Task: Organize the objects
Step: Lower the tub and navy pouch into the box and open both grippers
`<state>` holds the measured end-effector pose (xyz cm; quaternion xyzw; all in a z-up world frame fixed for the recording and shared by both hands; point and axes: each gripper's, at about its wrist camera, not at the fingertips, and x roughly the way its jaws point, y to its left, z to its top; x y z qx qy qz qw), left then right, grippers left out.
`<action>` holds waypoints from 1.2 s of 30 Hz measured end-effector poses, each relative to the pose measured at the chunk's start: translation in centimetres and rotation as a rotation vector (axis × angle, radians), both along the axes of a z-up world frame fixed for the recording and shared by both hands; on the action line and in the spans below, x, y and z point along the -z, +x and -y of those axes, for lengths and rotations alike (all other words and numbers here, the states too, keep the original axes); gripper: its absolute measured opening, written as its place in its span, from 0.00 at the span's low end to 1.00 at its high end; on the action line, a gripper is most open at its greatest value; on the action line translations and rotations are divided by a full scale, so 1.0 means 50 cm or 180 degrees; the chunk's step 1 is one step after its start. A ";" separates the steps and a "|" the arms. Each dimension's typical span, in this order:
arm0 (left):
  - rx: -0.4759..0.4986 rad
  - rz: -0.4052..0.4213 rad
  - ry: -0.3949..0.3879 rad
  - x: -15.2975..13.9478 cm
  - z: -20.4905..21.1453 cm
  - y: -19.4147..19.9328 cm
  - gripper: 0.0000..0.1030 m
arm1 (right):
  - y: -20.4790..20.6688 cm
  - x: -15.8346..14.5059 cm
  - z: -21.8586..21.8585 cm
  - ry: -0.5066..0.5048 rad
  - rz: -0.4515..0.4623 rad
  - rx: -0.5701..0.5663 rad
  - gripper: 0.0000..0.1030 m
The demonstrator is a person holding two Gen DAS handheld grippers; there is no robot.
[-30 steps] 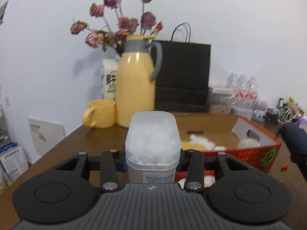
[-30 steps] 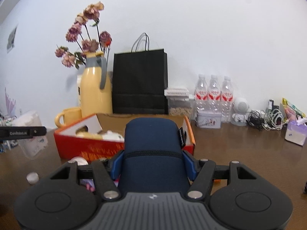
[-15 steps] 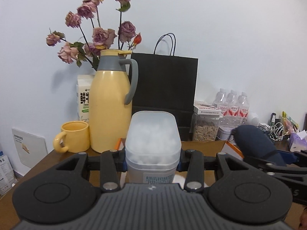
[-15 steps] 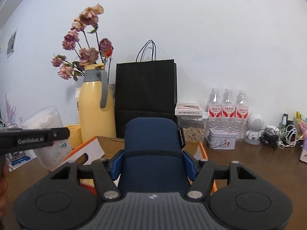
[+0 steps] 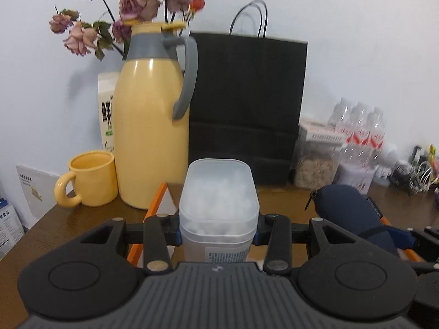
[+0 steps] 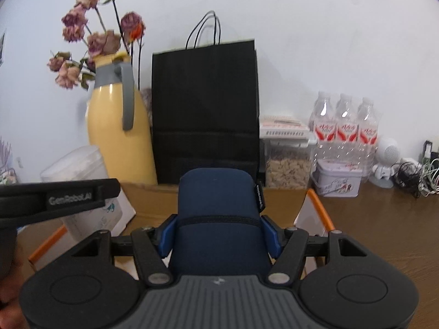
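water bottles (image 6: 345,120): 3
yellow jug (image 6: 118,134): 1
yellow mug (image 5: 92,178): 1
black paper bag (image 6: 205,109): 1
tin (image 6: 338,182): 1
cereal jar (image 6: 288,164): 1

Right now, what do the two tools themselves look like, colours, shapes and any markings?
Both tools are matte black: a ribbed grey-black body, two round discs, and linkage bars with silver pivot pins. The left tool and right tool have blue finger pads. The left tool's side reads "GenRobot.AI" in pale lettering. No cables or sleeves are visible.

Black hand-held gripper (image 6: 219,237), blue pads, silver screws, ribbed grey body (lettered finger)
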<state>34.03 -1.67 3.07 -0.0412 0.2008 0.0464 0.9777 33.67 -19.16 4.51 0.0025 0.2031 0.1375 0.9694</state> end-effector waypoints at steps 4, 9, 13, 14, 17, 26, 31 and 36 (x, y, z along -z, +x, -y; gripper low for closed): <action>0.0013 -0.0028 0.0036 0.012 0.001 0.003 0.41 | 0.010 0.015 0.000 -0.0014 -0.0067 0.0007 0.60; 0.0043 -0.0042 0.0061 0.019 0.003 0.004 0.41 | 0.014 0.024 0.000 -0.0053 -0.0119 0.0035 0.60; -0.0026 -0.0040 0.0117 0.018 0.005 0.002 0.94 | 0.023 0.029 -0.001 -0.0163 -0.0242 0.0104 0.77; -0.0045 -0.0002 0.0138 0.017 0.007 0.000 1.00 | 0.023 0.030 -0.002 -0.0202 -0.0253 0.0127 0.92; -0.0061 0.0091 0.0181 0.011 0.012 -0.009 1.00 | 0.021 0.026 0.002 -0.0179 -0.0235 0.0137 0.98; -0.0064 0.0123 0.0146 0.003 0.011 -0.014 1.00 | 0.020 0.024 0.002 -0.0176 -0.0248 0.0107 0.99; -0.0029 0.0199 0.0109 -0.008 0.010 -0.023 1.00 | 0.018 0.020 0.003 -0.0169 -0.0227 0.0105 0.99; 0.0002 0.0293 0.0080 -0.029 0.011 -0.042 1.00 | 0.006 0.006 0.005 -0.0170 -0.0155 0.0080 0.99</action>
